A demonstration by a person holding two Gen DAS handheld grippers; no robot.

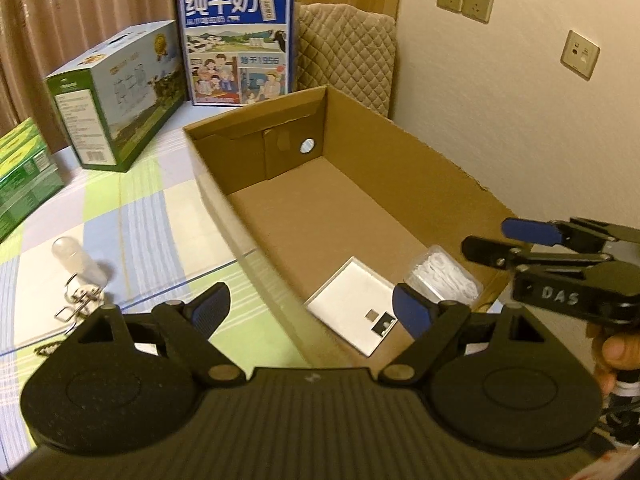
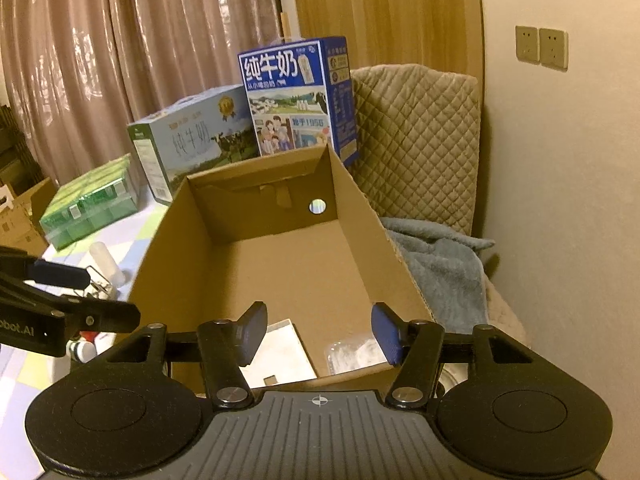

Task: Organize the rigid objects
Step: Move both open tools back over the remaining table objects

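An open cardboard box (image 1: 224,204) (image 2: 168,248) stands on the checked tablecloth. Inside at its near end lie a flat white square box (image 1: 352,304) (image 2: 280,348) and a clear plastic tub of white sticks (image 1: 444,276) (image 2: 352,354). A small clear bottle (image 1: 78,262) (image 2: 106,264) with a wire ring clip (image 1: 78,306) lies on the cloth left of the box. My left gripper (image 1: 312,312) is open and empty above the box's near left wall. My right gripper (image 2: 318,332) is open and empty above the box's near end; it also shows in the left wrist view (image 1: 496,240).
A green milk carton case (image 1: 116,108) (image 2: 196,140) and a blue milk case (image 1: 240,40) (image 2: 296,100) stand behind the box. Green shrink-wrapped packs (image 1: 24,176) (image 2: 88,208) sit at far left. A quilted chair (image 2: 416,140) with a grey blanket (image 2: 444,264) is right of the box, by the wall.
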